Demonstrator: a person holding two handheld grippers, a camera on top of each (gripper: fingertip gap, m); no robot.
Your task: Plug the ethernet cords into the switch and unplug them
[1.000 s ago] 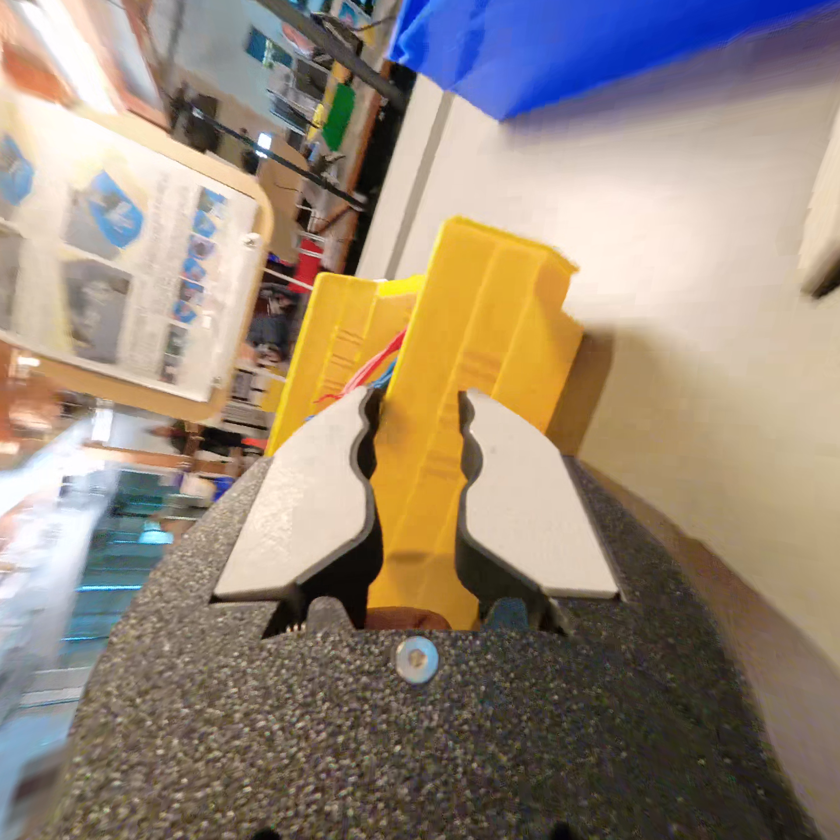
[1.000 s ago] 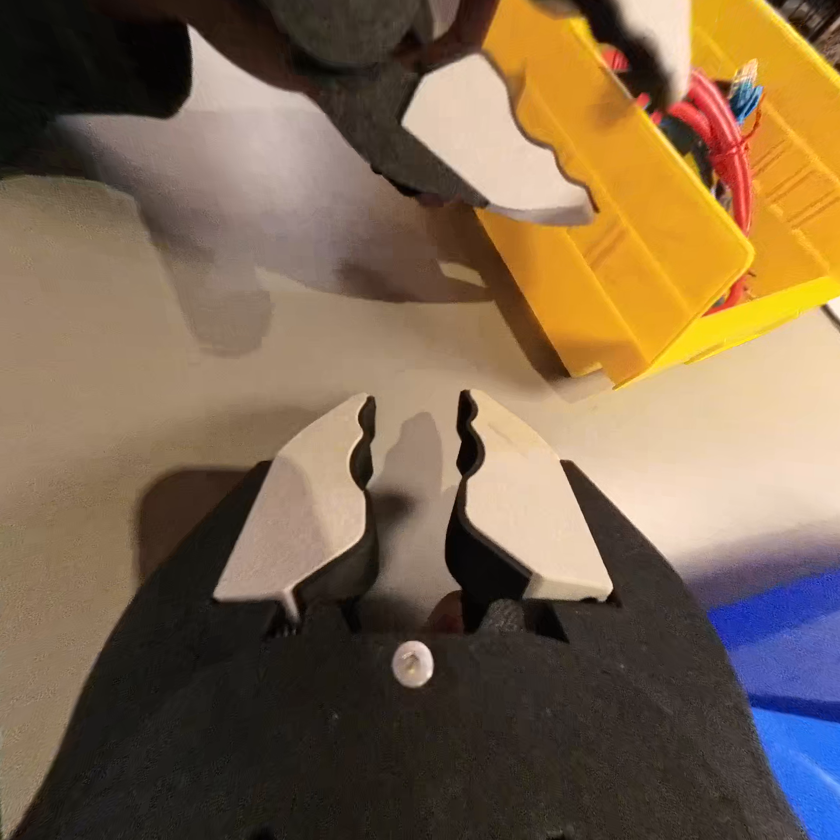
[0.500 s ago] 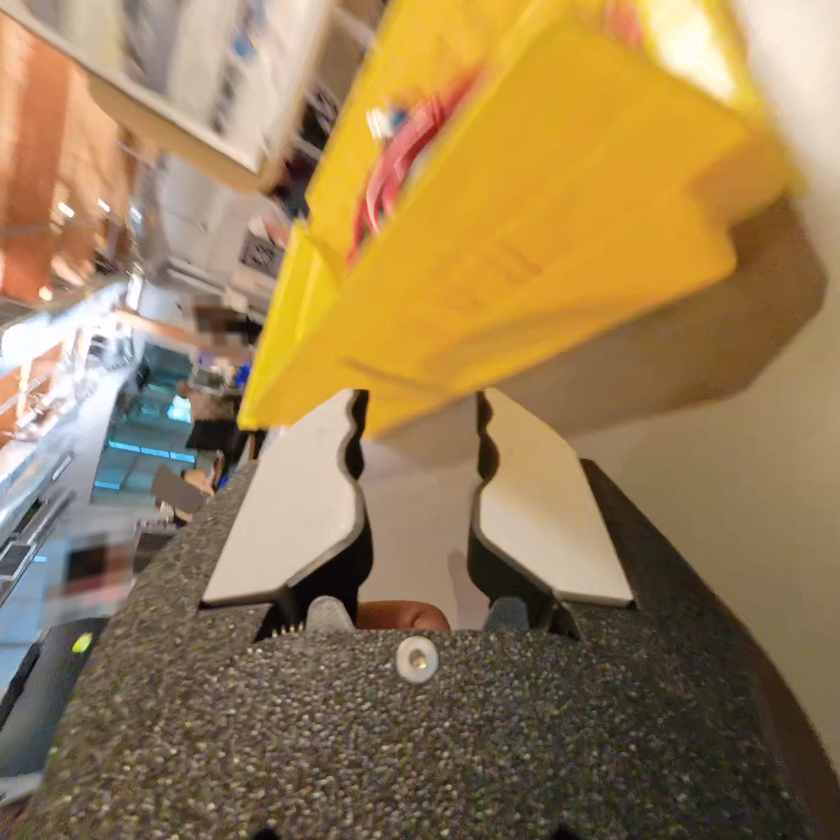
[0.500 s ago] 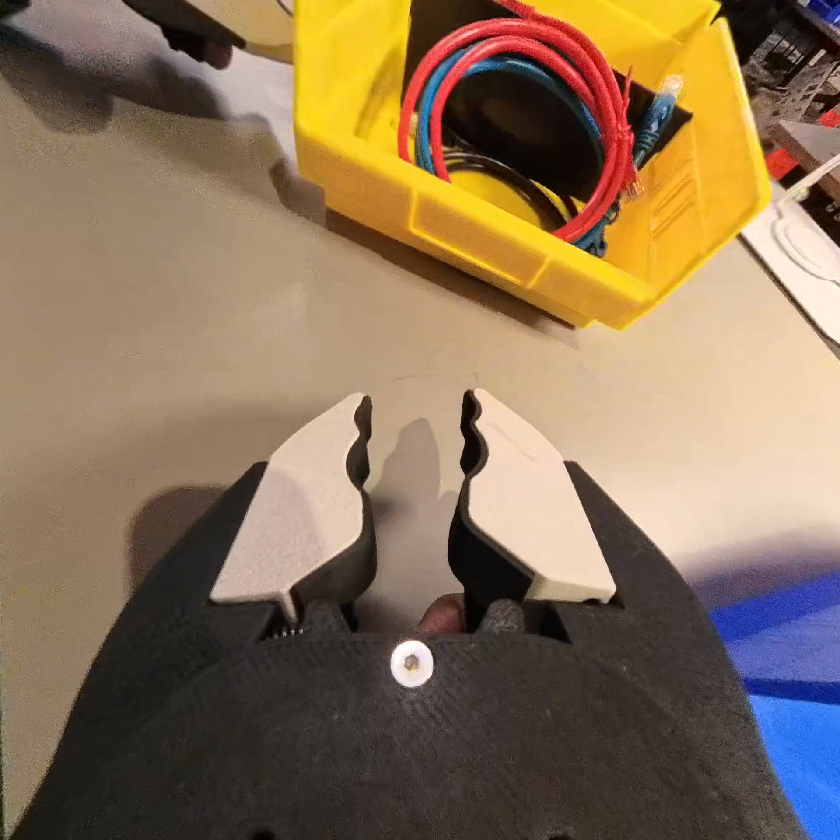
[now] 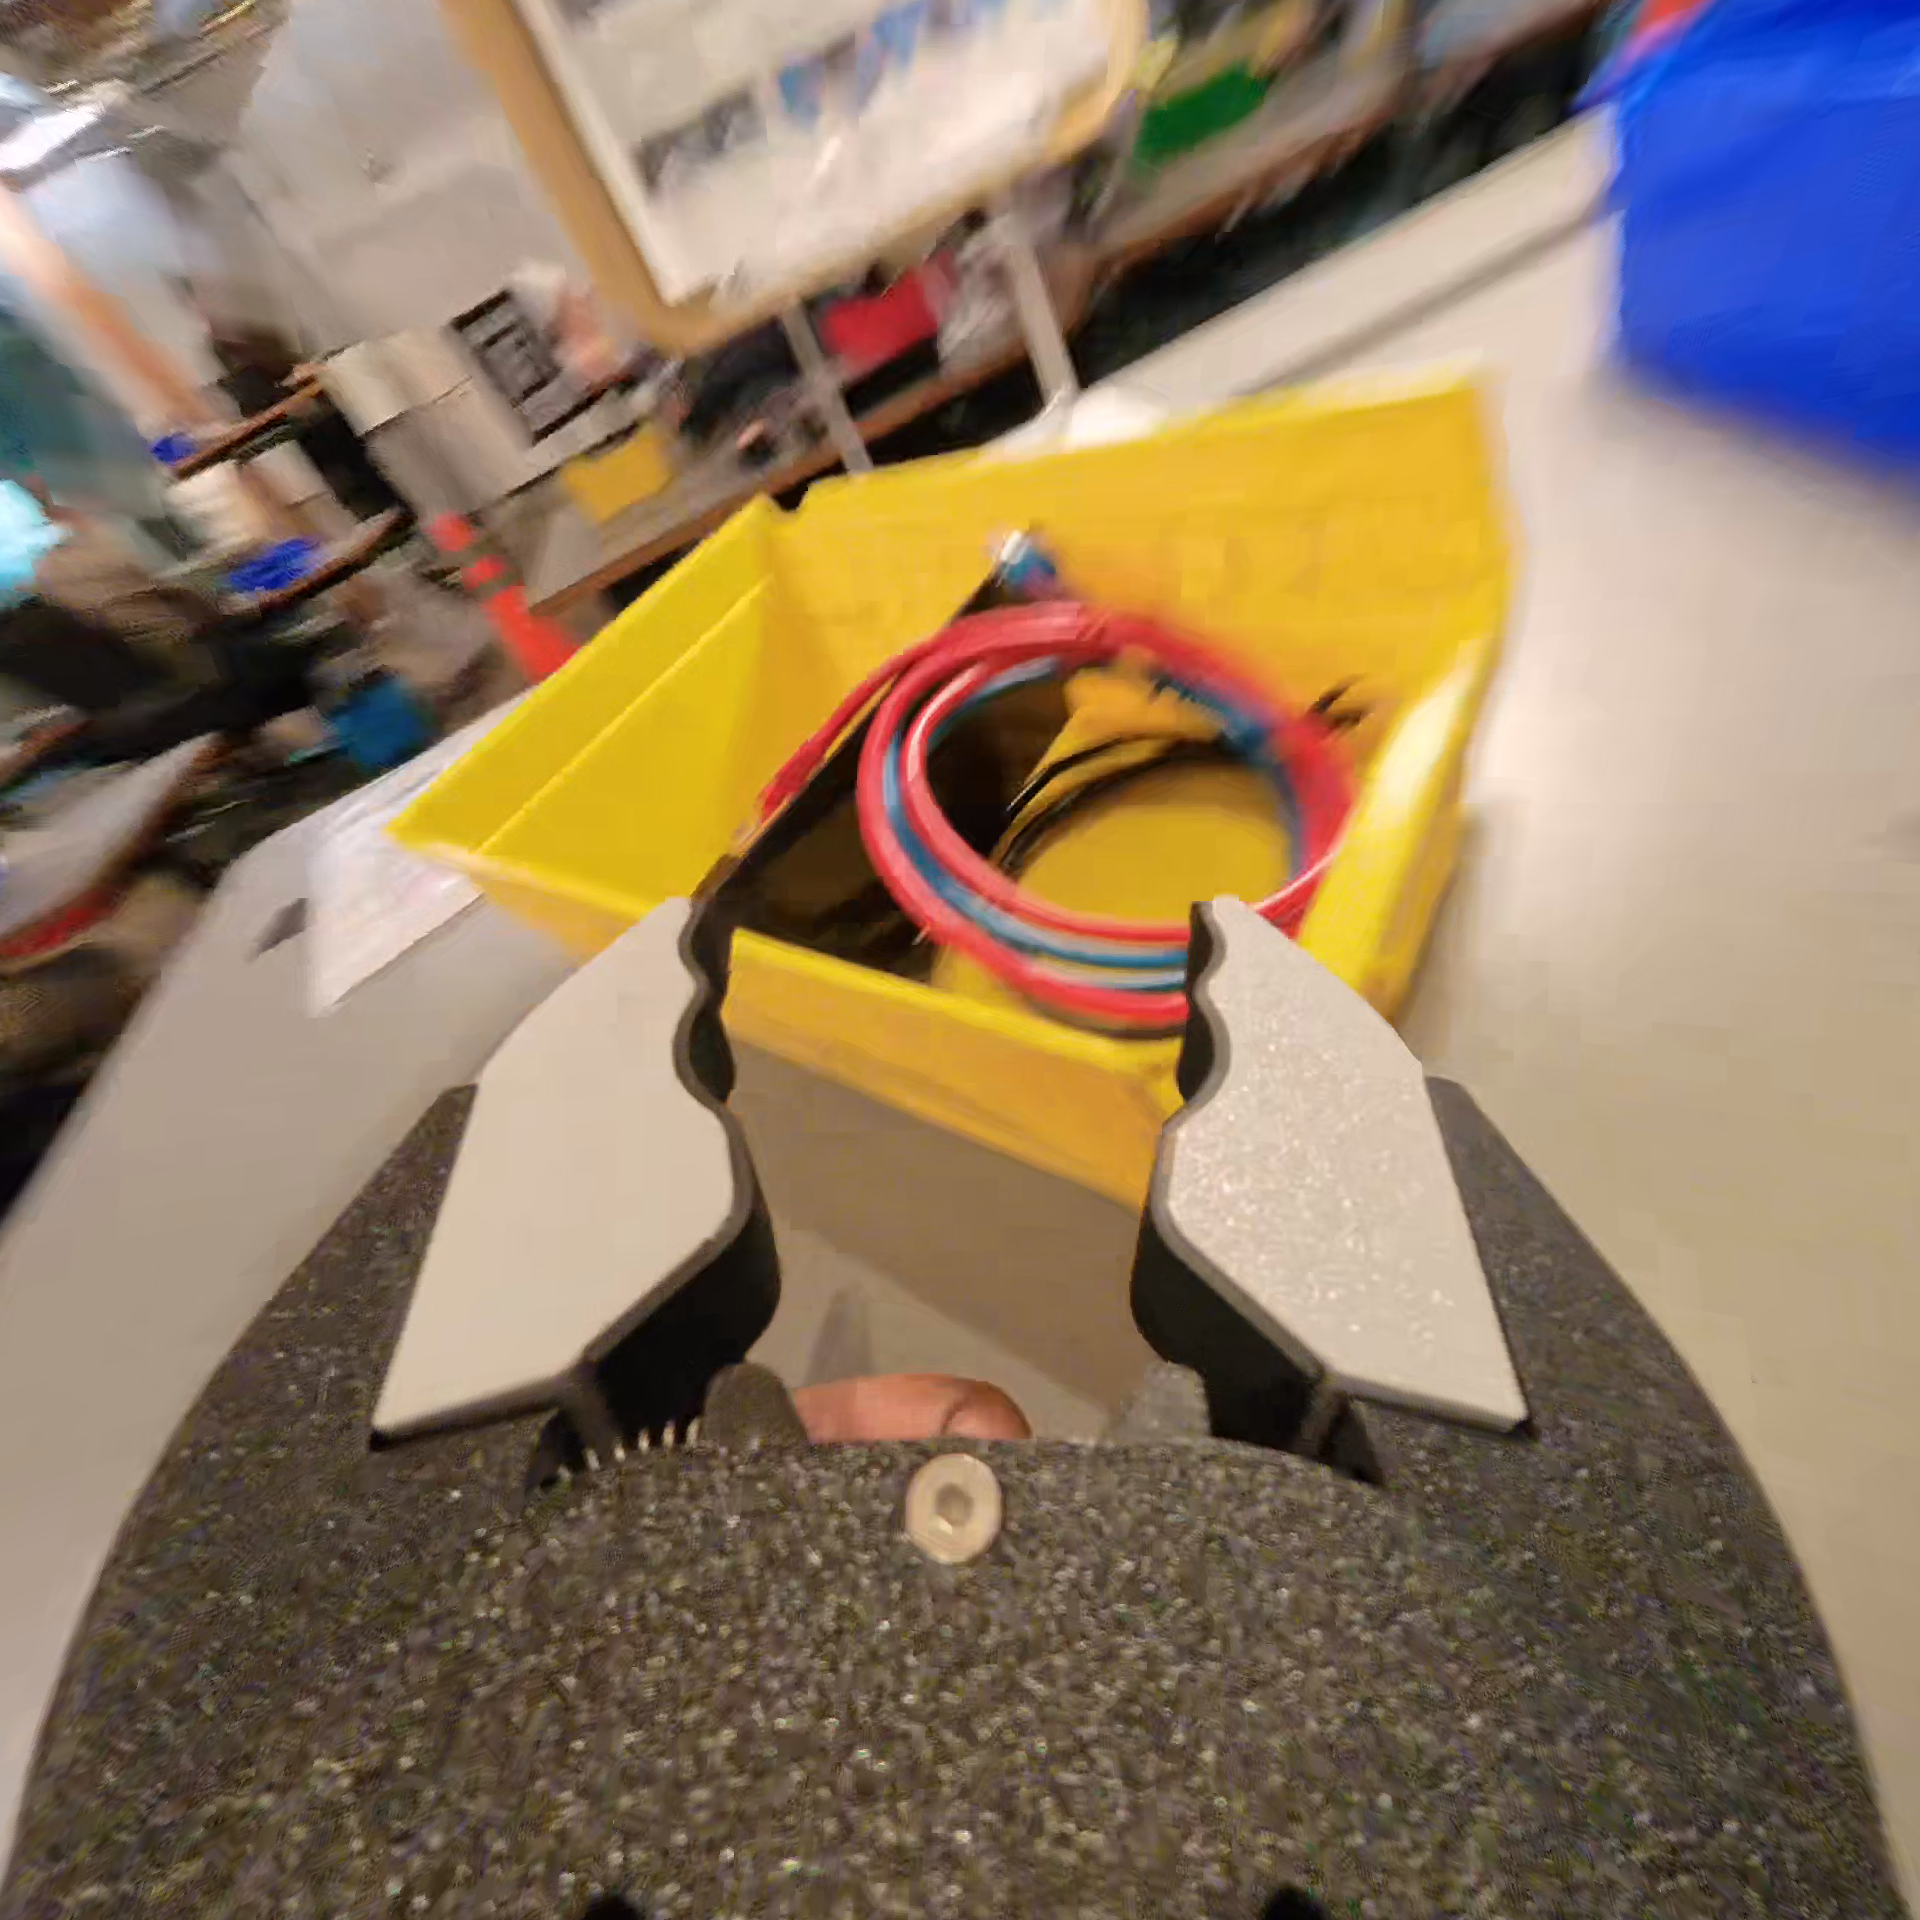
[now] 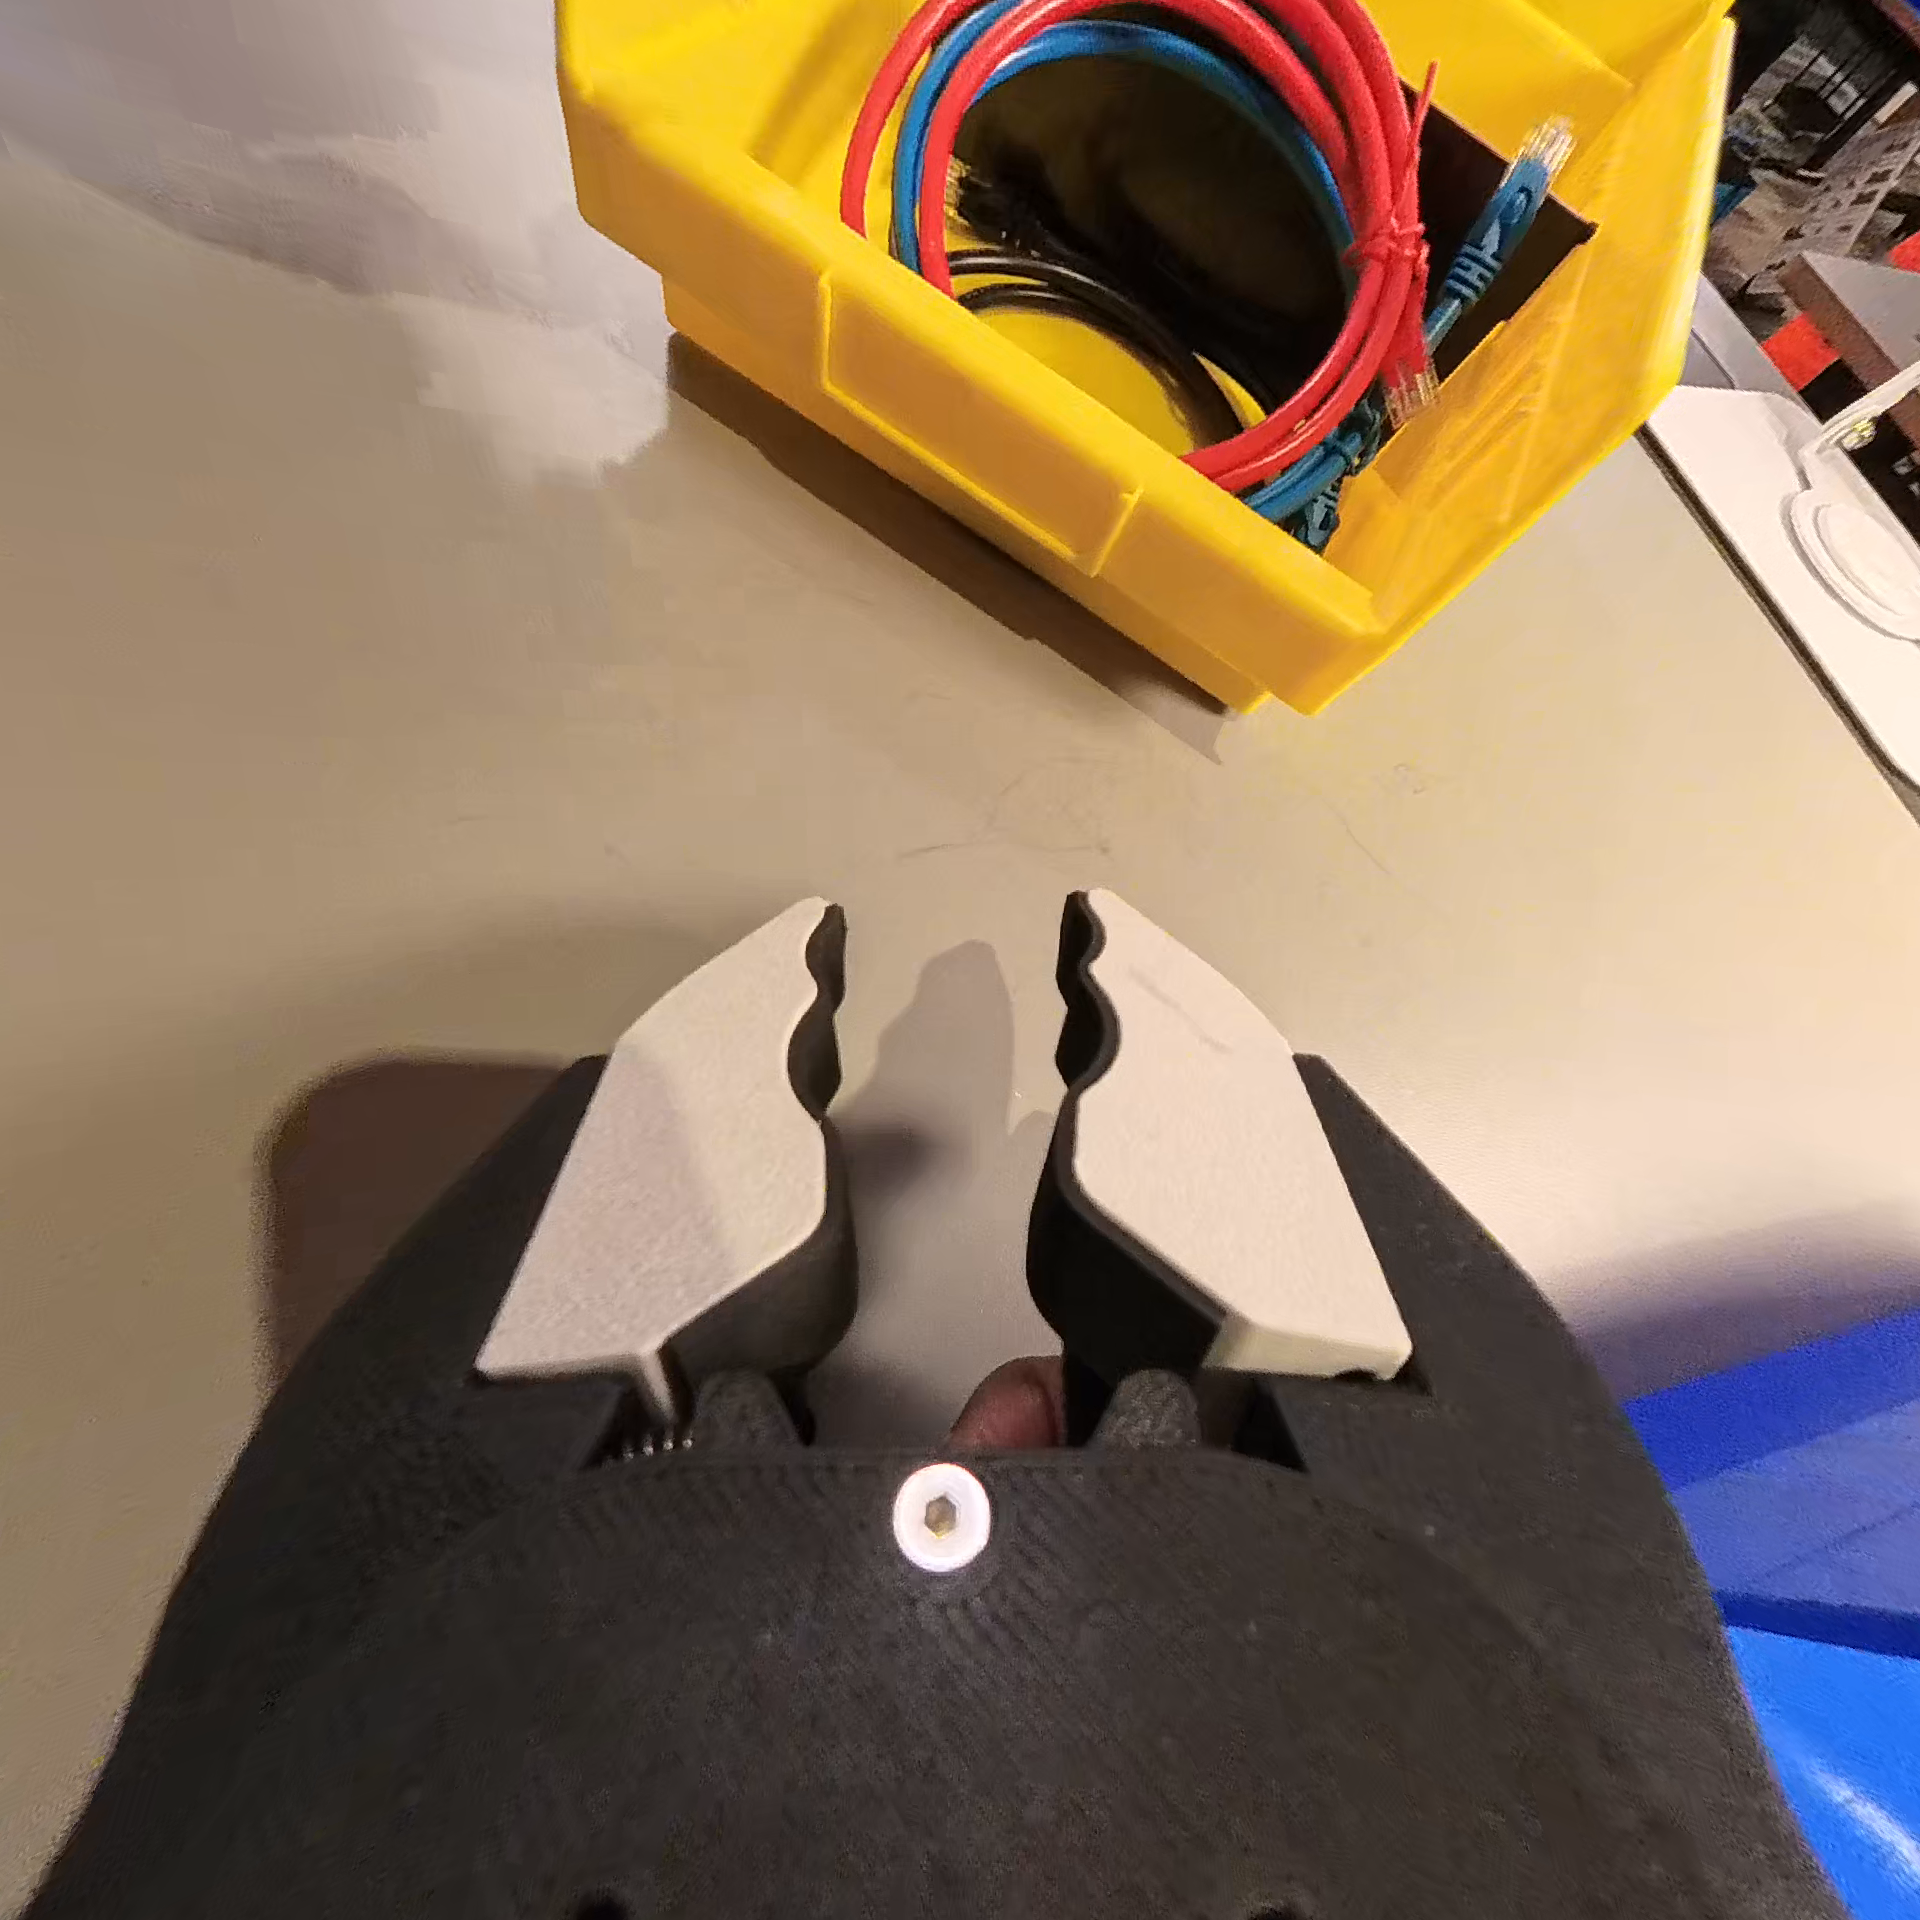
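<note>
A yellow bin [image 6: 977,416] stands on the beige table and holds coiled ethernet cords: a red cord [image 6: 1382,156], a blue cord [image 6: 1496,229] and a black cord [image 6: 1091,286]. A flat black thing [image 6: 1486,187] leans inside the bin behind the cords; I cannot tell what it is. My right gripper [image 6: 951,909] is open and empty, low over the table in front of the bin. My left gripper [image 5: 951,920] is wide open and empty, pointing at the open top of the bin [image 5: 935,1039] just short of its near wall. The red cord [image 5: 914,883] coils between its fingertips' line of sight.
A blue object [image 6: 1818,1507] lies at the near right of the table and shows blurred in the left wrist view [image 5: 1766,208]. A white flat pad [image 6: 1766,499] lies right of the bin. Shelves and a poster board [image 5: 831,125] stand beyond the table edge.
My left gripper swung from beside the bin to face its open top, and its jaws opened wider. My right gripper moved closer to the bin; its jaw gap stayed the same.
</note>
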